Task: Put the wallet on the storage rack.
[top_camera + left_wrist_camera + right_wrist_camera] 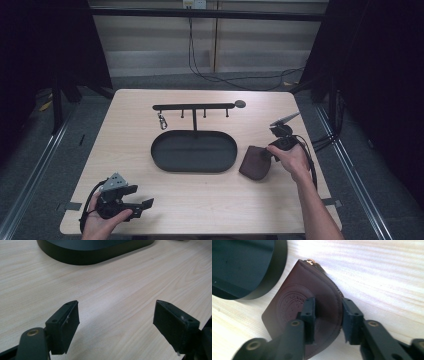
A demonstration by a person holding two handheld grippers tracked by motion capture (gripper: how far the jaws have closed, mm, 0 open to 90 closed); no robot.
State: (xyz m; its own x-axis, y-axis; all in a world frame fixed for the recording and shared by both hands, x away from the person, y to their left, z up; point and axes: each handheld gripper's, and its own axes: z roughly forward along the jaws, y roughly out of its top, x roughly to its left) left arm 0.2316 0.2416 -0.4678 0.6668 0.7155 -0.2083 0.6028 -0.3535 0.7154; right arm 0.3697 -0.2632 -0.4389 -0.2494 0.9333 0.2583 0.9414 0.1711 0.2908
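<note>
High view shows your right gripper (272, 150) at the right side of the table (130, 107), with your right hand (292, 160) behind it. Its jaws are narrow and they grip the brown pouch (256, 163). The pouch is just beside the right end of the black oval tray (194, 151); I cannot tell if the two touch.

Right gripper view gives the grip more exactly. One jaw lies on the stamped face of the pouch (297, 305), the other presses on its curved zipper edge, so that edge of the pouch sits between the two pads. A small brass zipper pull (311, 262) is at the far corner of the pouch. The tray wall (275, 270) stands near the far left edge of the pouch. Whether the pouch still rests on the table or is a little lifted, I cannot tell.

Your left gripper (131, 205) is at the near left corner of the table, held in your left hand (100, 222), well apart from the pouch. In the left gripper view its jaws stand wide, with bare wood between them, and the tray (95, 255) is farther ahead.

Behind the tray stands a black hook rack (195, 106), and a metal clip (162, 121) hangs from its left hook.
</note>
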